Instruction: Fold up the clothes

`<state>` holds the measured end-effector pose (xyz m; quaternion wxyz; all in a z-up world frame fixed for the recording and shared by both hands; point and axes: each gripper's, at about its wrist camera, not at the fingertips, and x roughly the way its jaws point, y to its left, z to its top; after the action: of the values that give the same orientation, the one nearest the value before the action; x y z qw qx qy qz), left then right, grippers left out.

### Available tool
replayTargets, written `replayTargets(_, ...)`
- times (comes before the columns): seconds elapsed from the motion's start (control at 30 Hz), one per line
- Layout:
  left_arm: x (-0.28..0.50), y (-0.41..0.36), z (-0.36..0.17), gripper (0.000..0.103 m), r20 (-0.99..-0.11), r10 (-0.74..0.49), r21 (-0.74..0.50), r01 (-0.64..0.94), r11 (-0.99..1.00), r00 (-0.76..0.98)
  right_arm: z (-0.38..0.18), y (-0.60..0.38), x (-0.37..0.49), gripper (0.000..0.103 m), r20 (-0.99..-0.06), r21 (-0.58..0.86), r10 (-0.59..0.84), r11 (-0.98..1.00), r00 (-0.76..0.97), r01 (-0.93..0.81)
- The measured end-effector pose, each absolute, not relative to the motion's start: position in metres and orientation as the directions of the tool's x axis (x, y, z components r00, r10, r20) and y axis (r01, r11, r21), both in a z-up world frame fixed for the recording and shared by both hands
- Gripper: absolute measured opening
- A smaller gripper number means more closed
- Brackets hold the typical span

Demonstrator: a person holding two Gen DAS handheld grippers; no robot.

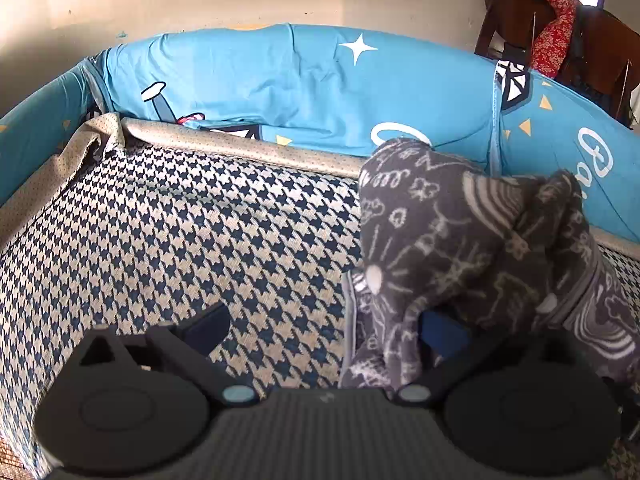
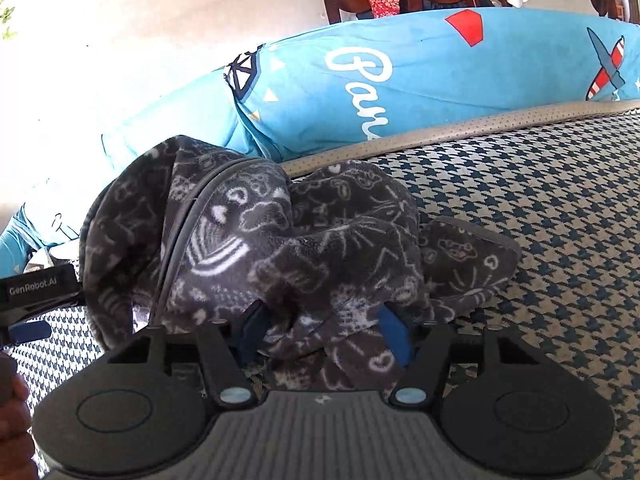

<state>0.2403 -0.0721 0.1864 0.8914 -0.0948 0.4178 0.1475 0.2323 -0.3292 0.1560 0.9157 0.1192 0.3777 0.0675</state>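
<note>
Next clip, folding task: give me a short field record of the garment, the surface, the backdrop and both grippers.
garment: grey patterned fleece, bunched up, not folded
surface: houndstooth cover
backdrop: blue printed cushions along the back
left gripper: jaws wide apart, fleece draped over one finger only
right gripper: fleece between its fingers; firm grip unclear
other: red floral cloth on dark wooden furniture behind

Left claw: angled downward, jaws wide apart, the right finger partly draped by cloth, nothing pinched.
Right claw: angled downward, jaws part-closed around a bunch of cloth.
Hand: sliver visible at the right view's lower left edge.
</note>
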Motion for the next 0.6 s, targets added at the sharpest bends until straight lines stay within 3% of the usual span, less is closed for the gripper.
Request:
replayTargets(0.23, 0.235, -0.069, 0.187, 0.103, -0.775, 0.145, -0.07, -0.312, 0.948, 0.615, 0.156, -0.319, 0.229, 0.064, -0.675, 0.225, 0.222, 0.97, 0.704, -0.091)
replayTargets(0.37, 0.229, -0.076, 0.188, 0.103, -0.764, 0.154, -0.034, -0.278, 0.96, 0.627, 0.158, -0.317, 0.225, 0.07, -0.661, 0.203, 0.217, 0.973, 0.719, -0.107)
replayTargets(0.6, 0.224, -0.081, 0.184, 0.103, -0.767, 0.115, -0.041, -0.227, 0.973, 0.631, 0.154, -0.313, 0.227, 0.07, -0.66, 0.2, 0.212, 0.974, 0.72, -0.103)
